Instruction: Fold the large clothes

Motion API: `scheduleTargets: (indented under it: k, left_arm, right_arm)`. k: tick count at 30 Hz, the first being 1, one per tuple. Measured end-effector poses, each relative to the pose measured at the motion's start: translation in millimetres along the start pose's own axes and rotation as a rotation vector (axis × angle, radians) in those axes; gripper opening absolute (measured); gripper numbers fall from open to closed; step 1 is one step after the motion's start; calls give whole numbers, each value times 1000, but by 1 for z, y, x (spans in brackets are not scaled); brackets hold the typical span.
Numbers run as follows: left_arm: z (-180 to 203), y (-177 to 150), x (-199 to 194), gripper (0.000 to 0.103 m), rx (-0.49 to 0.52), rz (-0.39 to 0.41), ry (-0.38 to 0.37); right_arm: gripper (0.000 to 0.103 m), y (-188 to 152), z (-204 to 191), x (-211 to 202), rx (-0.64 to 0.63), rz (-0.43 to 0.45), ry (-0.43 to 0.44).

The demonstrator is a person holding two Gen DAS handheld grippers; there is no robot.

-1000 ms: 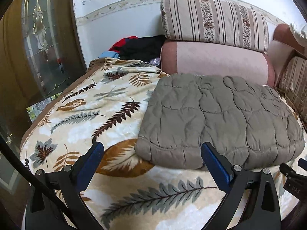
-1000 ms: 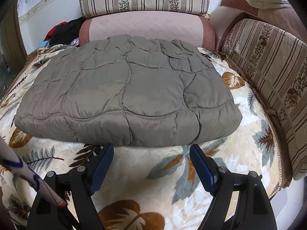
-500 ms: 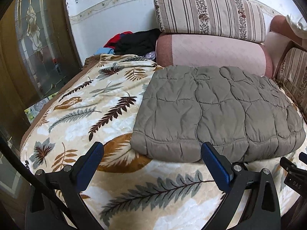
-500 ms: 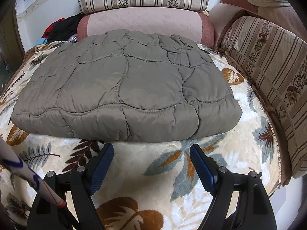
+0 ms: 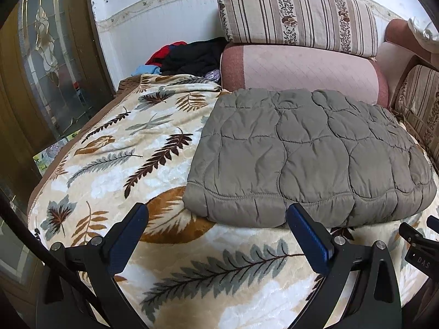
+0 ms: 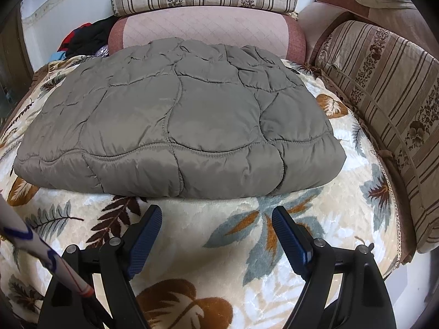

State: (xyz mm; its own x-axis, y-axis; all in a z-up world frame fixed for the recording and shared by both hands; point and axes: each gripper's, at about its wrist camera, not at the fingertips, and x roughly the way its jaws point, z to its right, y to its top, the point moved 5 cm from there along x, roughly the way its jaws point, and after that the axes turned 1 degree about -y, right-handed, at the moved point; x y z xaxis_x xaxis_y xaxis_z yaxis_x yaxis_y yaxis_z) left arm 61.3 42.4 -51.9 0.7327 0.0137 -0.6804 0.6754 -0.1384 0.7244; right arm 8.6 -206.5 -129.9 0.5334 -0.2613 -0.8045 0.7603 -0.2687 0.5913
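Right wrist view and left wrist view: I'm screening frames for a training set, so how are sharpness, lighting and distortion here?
Left wrist view: sharp, soft daylight, strong fisheye bending of the wall trim, black vignette corners; the open left hand-held gripper is crisp. Right wrist view: the grey quilted garment is in focus with a mild sheen, no harsh shadows; the blanket bulges barrel-like around the open right hand-held gripper.

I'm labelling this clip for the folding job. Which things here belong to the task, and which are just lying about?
Part of the job:
- grey quilted garment, folded on the leaf-print blanket
- left gripper and right gripper, both open and empty

Just lying about:
- heap of dark and red clothes
- striped cushion
- pink bolster
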Motion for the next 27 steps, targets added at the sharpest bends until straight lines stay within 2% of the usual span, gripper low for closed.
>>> scheduleTargets:
  k: [16,23,27]
  left_arm:
    - [0,-2,1,101,-6,-20,-6]
    - [-5,0,-8,101,-31,15,-1]
    - [-9,4,-19,101,-40,63,38]
  right_arm:
    - [88,-3,2,2,-16,-19,-42]
    - [88,-3,7,-3,-34,2,-105]
    - [89,-3,13,-7,-30,12,-118]
